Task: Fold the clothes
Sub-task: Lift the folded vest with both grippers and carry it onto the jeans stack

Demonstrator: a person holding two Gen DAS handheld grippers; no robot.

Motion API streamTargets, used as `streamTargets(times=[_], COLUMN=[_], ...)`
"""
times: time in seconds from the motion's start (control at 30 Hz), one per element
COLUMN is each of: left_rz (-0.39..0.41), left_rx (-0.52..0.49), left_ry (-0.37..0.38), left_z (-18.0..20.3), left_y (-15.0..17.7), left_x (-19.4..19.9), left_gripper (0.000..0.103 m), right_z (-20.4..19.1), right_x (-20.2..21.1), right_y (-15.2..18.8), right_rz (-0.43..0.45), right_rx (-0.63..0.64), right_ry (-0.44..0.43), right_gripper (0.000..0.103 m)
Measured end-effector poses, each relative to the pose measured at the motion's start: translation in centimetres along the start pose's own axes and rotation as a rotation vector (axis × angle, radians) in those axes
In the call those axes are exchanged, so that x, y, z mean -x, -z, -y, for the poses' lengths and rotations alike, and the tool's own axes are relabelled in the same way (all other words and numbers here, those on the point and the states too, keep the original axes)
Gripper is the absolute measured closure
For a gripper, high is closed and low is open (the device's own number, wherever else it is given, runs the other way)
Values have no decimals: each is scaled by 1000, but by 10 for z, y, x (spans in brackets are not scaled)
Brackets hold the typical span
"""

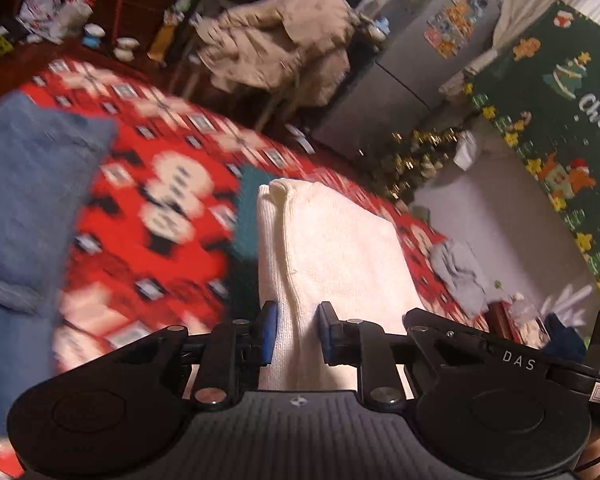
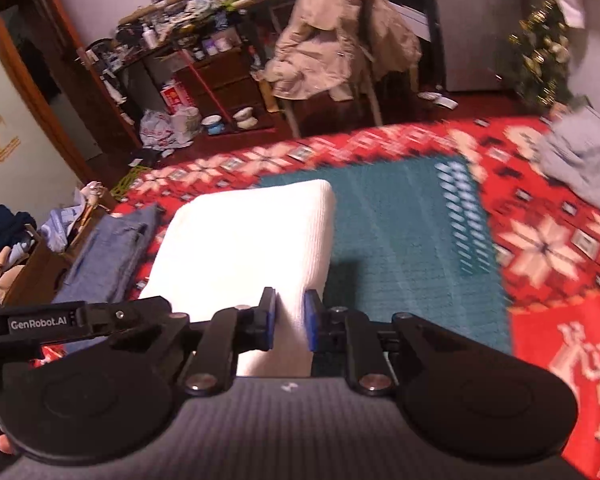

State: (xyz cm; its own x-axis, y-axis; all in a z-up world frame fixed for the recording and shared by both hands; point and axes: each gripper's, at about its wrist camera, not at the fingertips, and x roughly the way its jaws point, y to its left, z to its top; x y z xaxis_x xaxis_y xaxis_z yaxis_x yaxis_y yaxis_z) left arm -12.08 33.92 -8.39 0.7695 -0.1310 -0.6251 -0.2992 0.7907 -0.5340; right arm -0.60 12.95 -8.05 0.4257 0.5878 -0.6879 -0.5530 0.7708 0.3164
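1. Left gripper [image 1: 298, 334]: jaws nearly closed, pinching a fold of the white knit [image 1: 332, 248] between the blue pads [image 1: 270, 332].
2. Right gripper [image 2: 290, 326]: jaws likewise narrowed, clamped on the near edge of the white knit [image 2: 244, 240].
3. The knit is folded; its long axis runs away from both cameras, with the far end rounded. It is over the red and teal blanket [image 2: 400, 232]; whether it rests on it cannot be told.
4. Blue garment [image 2: 108, 248] lies flat on the blanket just left of the knit; grey garment [image 2: 584, 160] lies crumpled, well apart at the far right.
5. Box [image 2: 32, 268] at the left edge holds mixed clothes, seen only in the right view.
6. Left view alone shows a green Christmas mat [image 1: 556, 120]; both views show a coat [image 2: 340, 32] draped on a chair.
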Motion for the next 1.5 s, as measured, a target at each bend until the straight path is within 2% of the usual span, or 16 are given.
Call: streamTargets(times=[0.17, 0.33, 0.5, 0.63, 0.83, 0.9, 1.07, 1.2, 1.3, 1.5], left_rz=[55, 93, 96, 99, 92, 90, 103, 98, 98, 80], left_rx=[-26, -22, -10, 9, 59, 76, 85, 82, 65, -11], left_ry=[-86, -137, -158, -166, -167, -168, -141, -139, -150, -195], left_z=[-48, -103, -153, -182, -215, -226, -233, -233, -230, -217], left_y=[-42, -83, -108, -114, -107, -105, -99, -98, -96, -77], left_x=[38, 65, 73, 70, 55, 51, 51, 52, 58, 74], left_gripper=[82, 82, 82, 82, 82, 82, 82, 76, 74, 74], right_z=[-77, -156, -217, -249, -270, -270, -262, -252, -241, -223], right_x=[-33, -69, -104, -132, -167, -174, -180, -179, -171, -145], right_y=[-25, -42, -49, -48, -34, -28, -18, -15, -12, 23], right_rz=[0, 2, -11, -22, -57, -59, -48, -53, -67, -82], right_rx=[26, 43, 54, 55, 85, 101, 133, 116, 82, 83], right_ry=[-43, -85, -86, -79, -53, -40, -44, -75, -128, -225], right_gripper=[87, 87, 87, 87, 88, 96, 95, 93, 91, 91])
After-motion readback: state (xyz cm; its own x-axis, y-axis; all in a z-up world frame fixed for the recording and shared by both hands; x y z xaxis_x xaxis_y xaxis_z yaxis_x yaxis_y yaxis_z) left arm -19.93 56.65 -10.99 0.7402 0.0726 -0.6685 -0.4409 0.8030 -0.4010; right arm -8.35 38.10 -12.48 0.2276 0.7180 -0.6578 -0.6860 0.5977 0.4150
